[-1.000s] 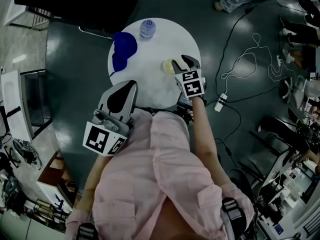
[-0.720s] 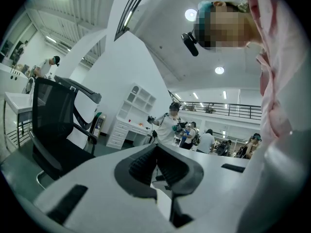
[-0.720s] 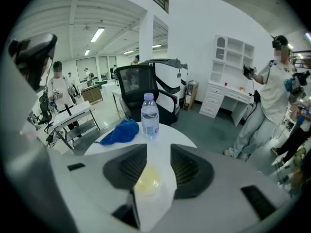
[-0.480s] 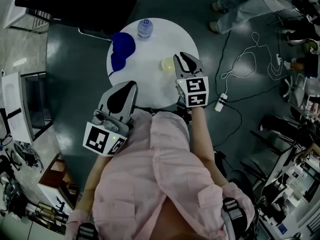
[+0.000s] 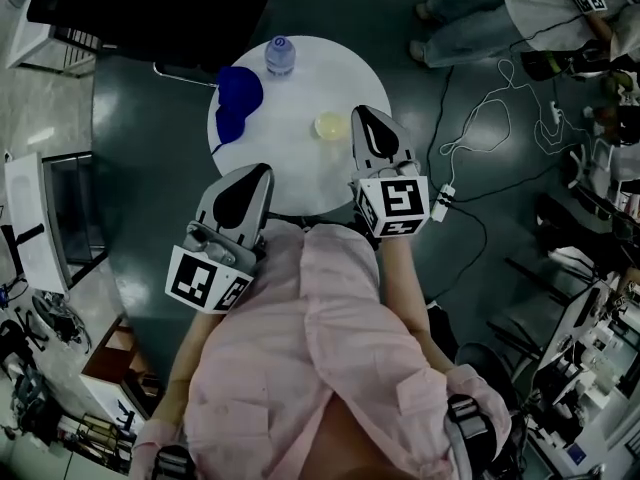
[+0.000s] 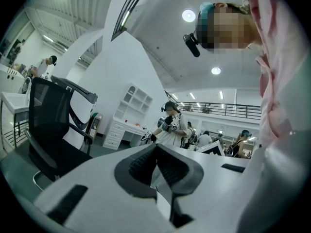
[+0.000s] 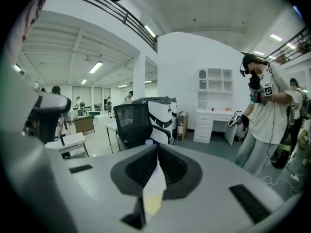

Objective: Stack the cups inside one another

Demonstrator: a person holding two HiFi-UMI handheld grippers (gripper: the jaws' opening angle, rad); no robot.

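**A:** Which step? The right gripper (image 5: 364, 117) has just been closing, pinched on nothing. The yellow cup (image 5: 331, 125) sits just left of its tips. The left gripper (image 5: 259, 173) is closed and empty too.

**B:** Between picks, I'd say. Next it needs to reopen and drop around that cup.

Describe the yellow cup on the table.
The yellow cup is small, round, pale, seemingly thin plastic. It stands upright, mouth up, on the white round table, right of its middle. Nothing seems to touch it; the right gripper hangs beside it, jaws together. One cup or several nested: cannot tell.
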